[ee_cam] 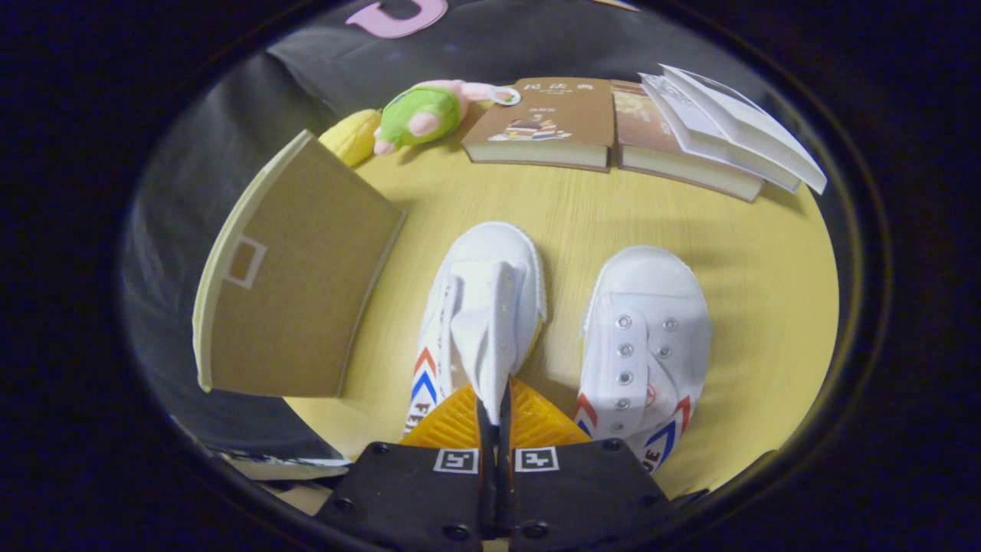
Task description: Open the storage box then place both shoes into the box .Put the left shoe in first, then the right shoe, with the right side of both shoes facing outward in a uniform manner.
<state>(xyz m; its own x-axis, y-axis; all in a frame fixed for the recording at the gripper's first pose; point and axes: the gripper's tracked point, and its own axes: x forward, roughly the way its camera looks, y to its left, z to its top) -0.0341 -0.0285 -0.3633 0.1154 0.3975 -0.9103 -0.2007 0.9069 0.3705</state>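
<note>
Gripper positioned low over yellow wooden table, orange ribbed fingers drawn together with almost no gap, pinching the white tongue fabric of left-hand white shoe between them. Jaws narrow, clamped on that tongue; fabric pulled up into a peaked fold just ahead of the fingertips. Said shoe pointing away from the gripper, toe toward the books, red and blue chevron stripes visible on its side near the left finger. Second white shoe standing just beside the first, to the right of the fingers, parallel, toe also pointing away, metal eyelets visible on its lace flaps, no laces seen, same chevron marking at its heel end. Shoes close but apart, strip of table between them. Storage box to the left of the fingers and the gripped shoe, brown cardboard-coloured panel with pale edge and small framed rectangle facing up and tilted; whether open or closed cannot be told. Beyond the shoes, along far edge of table: brown-covered book, second book touching it on the right, with open white pages on top. Green and pink plush toy left of the books, yellow item just beside it, behind the box.
</note>
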